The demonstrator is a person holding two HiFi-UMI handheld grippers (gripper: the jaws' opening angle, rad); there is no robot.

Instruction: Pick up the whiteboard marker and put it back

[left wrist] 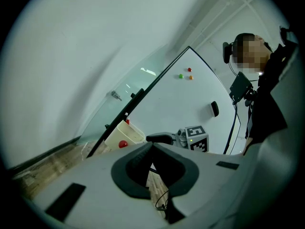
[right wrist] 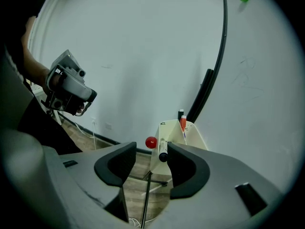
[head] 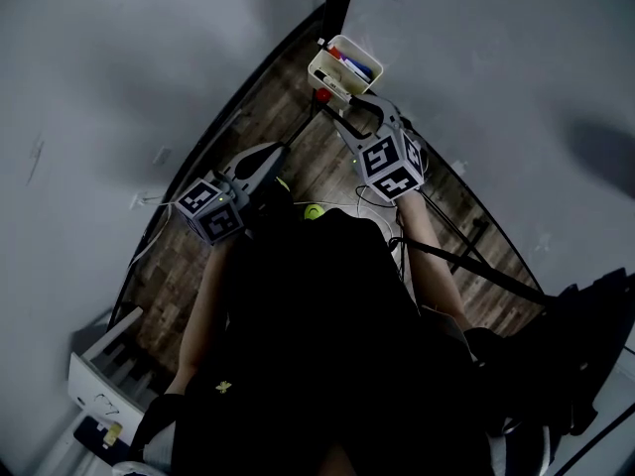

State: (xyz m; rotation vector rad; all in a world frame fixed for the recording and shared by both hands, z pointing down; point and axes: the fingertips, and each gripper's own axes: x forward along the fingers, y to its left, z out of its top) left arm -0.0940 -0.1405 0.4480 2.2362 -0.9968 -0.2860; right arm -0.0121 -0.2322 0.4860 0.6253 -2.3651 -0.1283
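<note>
Keeping left gripper (left wrist: 152,147) pressed together at the tips, pinching nothing. Holding right gripper (right wrist: 150,151) spread wide, gripping nothing. Leaving whiteboard marker (right wrist: 162,149) just past the tips, close beside one pad, black cap nearest, leaning on cream tray (right wrist: 193,135). Showing red ball (right wrist: 151,142) at tray's side and red marker (right wrist: 183,123) upright inside. Hanging tray at lower edge of whiteboard (left wrist: 190,104).

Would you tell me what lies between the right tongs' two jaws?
The whiteboard marker, unclamped, in front of the cream holder; the right gripper view shows it.
</note>
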